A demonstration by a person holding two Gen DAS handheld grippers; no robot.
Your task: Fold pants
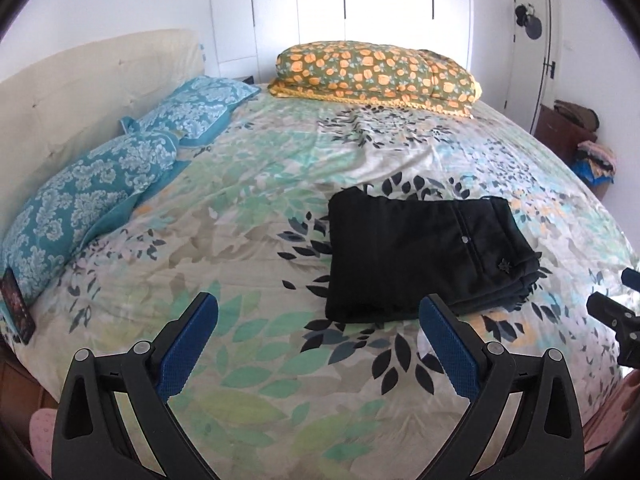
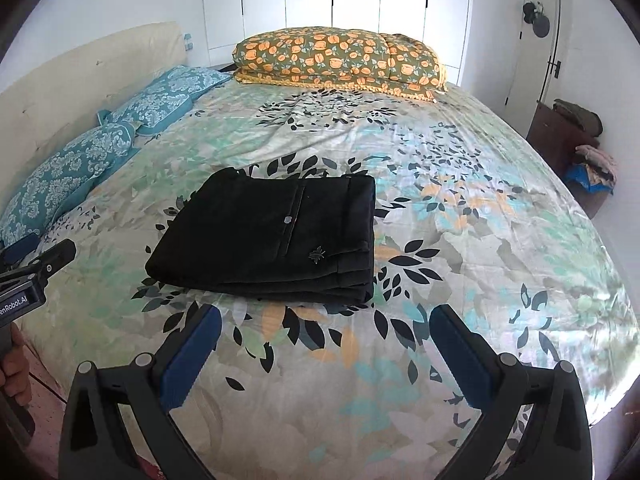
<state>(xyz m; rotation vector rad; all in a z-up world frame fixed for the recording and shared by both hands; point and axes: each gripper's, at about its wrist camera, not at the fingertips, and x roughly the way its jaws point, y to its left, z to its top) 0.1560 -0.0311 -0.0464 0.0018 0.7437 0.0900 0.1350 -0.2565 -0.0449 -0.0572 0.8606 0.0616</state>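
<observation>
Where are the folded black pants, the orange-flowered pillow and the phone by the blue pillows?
folded black pants (image 2: 264, 240): right wrist view, middle of top layer.
orange-flowered pillow (image 2: 340, 58): right wrist view, centre of its top.
phone (image 1: 18, 306): left wrist view, middle of its face.

Bed with leaf-print bedspread (image 1: 280, 152) in green, grey and dark blue. Two teal damask pillows (image 1: 92, 192) along the left, against a cream padded headboard (image 1: 80, 88). Folded orange-flowered olive quilt (image 1: 376, 76) at far edge. White wardrobe doors (image 1: 320, 8) behind. Dark wooden cabinet (image 2: 556, 128) far right.
</observation>
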